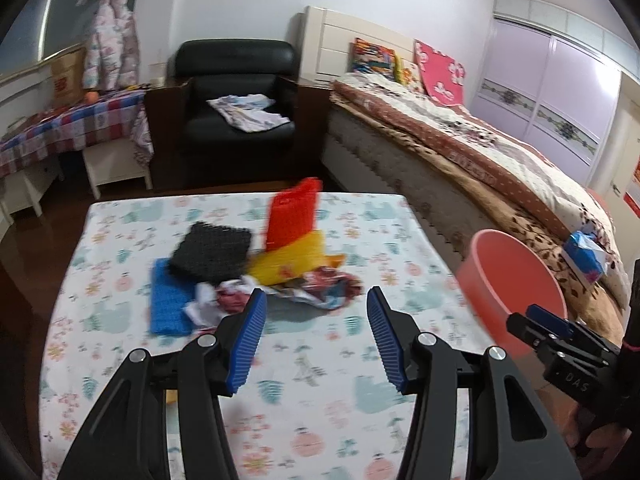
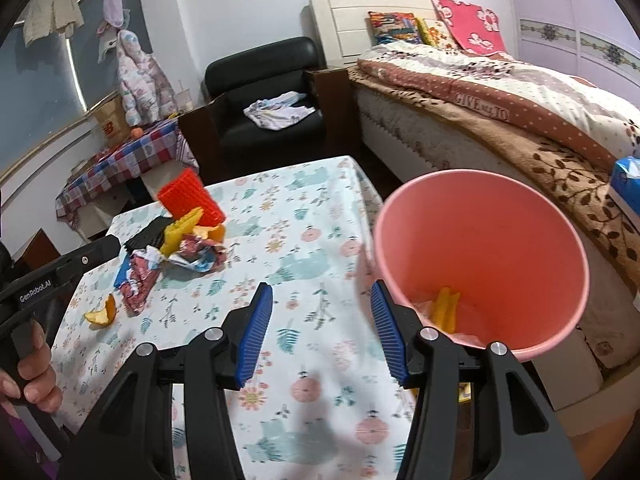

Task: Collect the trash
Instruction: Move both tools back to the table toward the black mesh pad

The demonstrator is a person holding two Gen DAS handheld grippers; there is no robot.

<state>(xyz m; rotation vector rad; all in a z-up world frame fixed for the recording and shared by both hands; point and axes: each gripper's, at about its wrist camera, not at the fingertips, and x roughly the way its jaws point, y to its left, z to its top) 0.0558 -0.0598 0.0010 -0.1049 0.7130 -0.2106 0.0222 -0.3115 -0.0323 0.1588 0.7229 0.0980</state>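
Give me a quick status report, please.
Left gripper open, empty. Right gripper open beside pink bin. Crumpled wrappers and peel still on table. Nothing blocking.

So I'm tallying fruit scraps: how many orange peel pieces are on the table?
2: one peel alone near the table's left edge, another tucked in the pile by the red block. More may hide under the pile.

White lettering "GenRobot.AI" runs along the black handheld body of the left gripper (image 2: 44, 284) in the right wrist view. The black block behind the right gripper (image 1: 570, 376) carries pale letters "DAS" in the left wrist view. The brown polka-dot band of the bed quilt (image 2: 482, 109) reads "GIVE", followed by blurred letters.
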